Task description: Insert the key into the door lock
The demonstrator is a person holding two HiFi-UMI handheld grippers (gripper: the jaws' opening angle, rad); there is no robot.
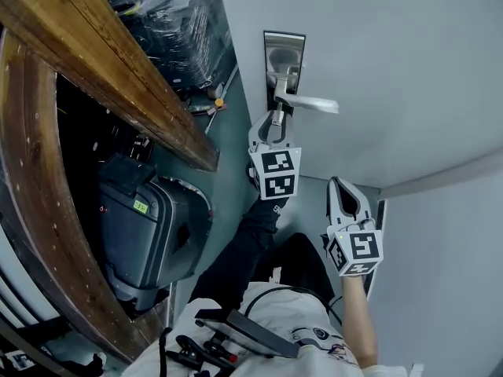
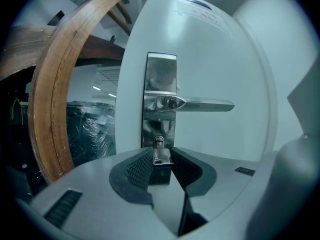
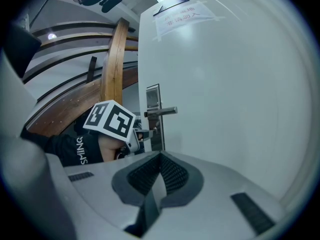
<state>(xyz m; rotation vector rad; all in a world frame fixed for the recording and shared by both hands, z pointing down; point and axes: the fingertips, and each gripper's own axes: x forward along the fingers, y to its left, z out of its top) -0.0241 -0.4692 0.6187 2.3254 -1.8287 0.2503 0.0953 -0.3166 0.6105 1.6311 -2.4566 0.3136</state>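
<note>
1. Key (image 2: 161,155): small, silver and flat-headed. Its head is pinched between the ribbed pads of the left tool (image 2: 162,160), and its blade is aimed at the lock cylinder (image 2: 158,142).
2. Step in hand (judged): the insertion itself. The key head sits just before the cylinder; how far the blade has entered cannot be told.
3. Next move (judged): a straight push along the blade's axis, keeping the blade in line with the slot and not tilted sideways.
4. Lock plate (image 2: 161,74): polished steel, upright on the pale door (image 2: 225,49). The lever handle (image 2: 205,104) lies level above the cylinder.
5. Right tool (image 3: 159,160): jaws together and empty, held back well apart from the lock.
6. Wooden arch (image 2: 55,99): stands beside the door's edge.
</note>
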